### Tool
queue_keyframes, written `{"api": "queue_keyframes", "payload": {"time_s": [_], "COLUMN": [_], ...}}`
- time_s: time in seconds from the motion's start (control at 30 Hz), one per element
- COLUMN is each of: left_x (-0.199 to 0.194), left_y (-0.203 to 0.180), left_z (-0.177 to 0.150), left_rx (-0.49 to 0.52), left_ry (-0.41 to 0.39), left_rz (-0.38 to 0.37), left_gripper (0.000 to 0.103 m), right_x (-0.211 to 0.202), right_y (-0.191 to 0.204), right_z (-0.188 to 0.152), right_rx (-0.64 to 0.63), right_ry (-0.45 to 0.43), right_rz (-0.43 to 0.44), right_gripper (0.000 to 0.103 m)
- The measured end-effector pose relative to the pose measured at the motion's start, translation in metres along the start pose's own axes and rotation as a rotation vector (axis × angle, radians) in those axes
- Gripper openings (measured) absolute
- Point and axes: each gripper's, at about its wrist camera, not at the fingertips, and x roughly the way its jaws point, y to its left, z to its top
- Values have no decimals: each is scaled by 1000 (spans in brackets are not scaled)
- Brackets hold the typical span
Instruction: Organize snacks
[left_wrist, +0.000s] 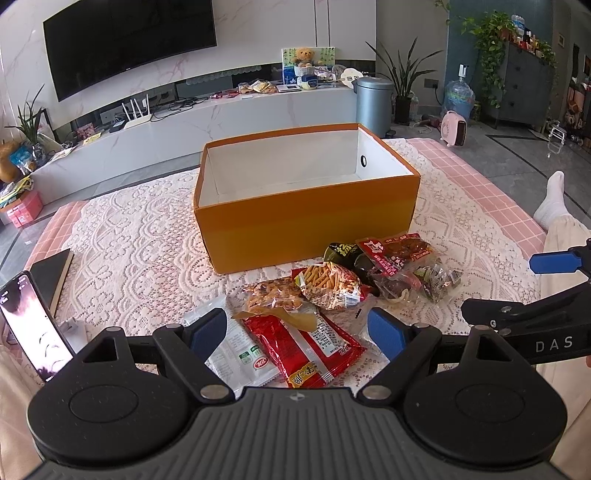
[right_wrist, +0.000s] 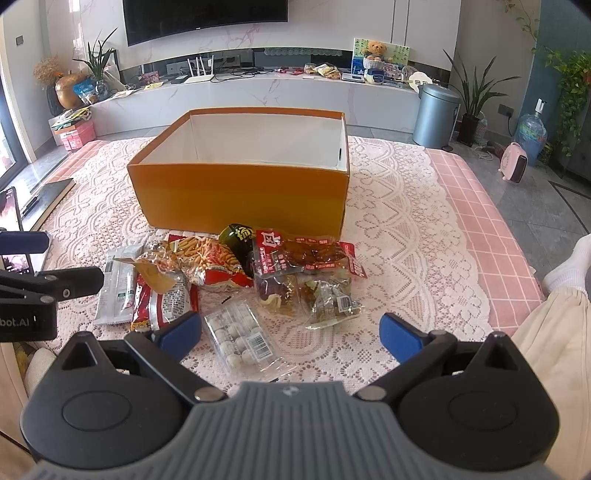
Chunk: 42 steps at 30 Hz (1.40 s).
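I am holding both sets of jaws spread to their widest, nothing between the pads, both tilted down toward the snack pile. Left gripper (left_wrist: 297, 330) is hovering above the near end of the pile; its pads are framing the red sachet (left_wrist: 306, 345) and the white sachet (left_wrist: 245, 354) lying side by side under it. Right gripper (right_wrist: 291, 334) is hovering over the clear tray of white balls (right_wrist: 238, 338), which is lying nearest me, slightly apart from the heap.

Moving outward: the snacks are sitting loose on the lace cloth (right_wrist: 399, 258) in one cluster between me and the box. I am noting the bag of stick crisps (right_wrist: 210, 260), a dark green pouch (right_wrist: 238, 240) touching it, a red-labelled pack of brown meat (right_wrist: 306, 254) overlapping clear wrapped packets (right_wrist: 328, 299). Several overlap, so single picks will likely need care.

The orange box (left_wrist: 306, 221) is standing open just behind the pile, white interior showing nothing in it as far as I can see; its floor near the front wall is hidden. Judgement: it is placed open-side-up and close so each snack needs only a short carry. No snack is in it yet, so the sorting appears to be at its start.

Toward the table's left edge, a phone (left_wrist: 33, 325) and a dark book (left_wrist: 51, 273) are lying well apart from the pile.
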Motion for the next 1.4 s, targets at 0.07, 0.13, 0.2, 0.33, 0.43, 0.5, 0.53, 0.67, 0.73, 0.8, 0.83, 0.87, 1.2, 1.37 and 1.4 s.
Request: {"api": "queue_keyframes", "payload": {"time_s": [0.07,0.13,0.2,0.33,0.43,0.5,0.53,0.67,0.73,0.8,0.83,0.87,1.2,1.37,1.4], "left_x": [0,0,0,0,1,1,1,1,1,1,2,3,6,12,13], "left_y": [0,0,0,0,-1,-1,-1,0,-1,-1,1,3,5,11,13], "left_z": [0,0,0,0,0,-1,-1,-1,-1,-1,-2,-4,-6,-2,-2], "left_rx": [0,2,2,2,0,-1,-1,-2,-3,-3,-8,-11,-34,-115,-124], "left_ry": [4,5,6,7,8,9,7,7,9,11,20,27,59,142,141], "left_rz": [1,-1,-1,-2,-1,-1,-1,-2,-3,-4,-6,-8,-27,-94,-98], "left_gripper": [101,101,101,101,101,101,101,101,101,101,101,101,101,101,101], "right_x": [0,0,0,0,0,1,1,1,1,1,1,1,5,10,11], "right_y": [0,0,0,0,0,-1,-1,-1,-1,-1,-1,-1,-1,-3,-3], "right_z": [0,1,1,1,1,0,0,0,0,0,0,0,1,3,3], "right_rx": [2,4,4,4,5,7,7,7,7,7,8,8,19,32,32], "right_ry": [1,2,3,4,5,7,8,8,8,8,8,8,21,17,10], "right_rz": [0,0,0,0,0,0,0,0,1,0,0,0,2,13,16], "right_gripper": [100,99,99,100,99,100,100,100,100,100,100,99,100,99,99]}}
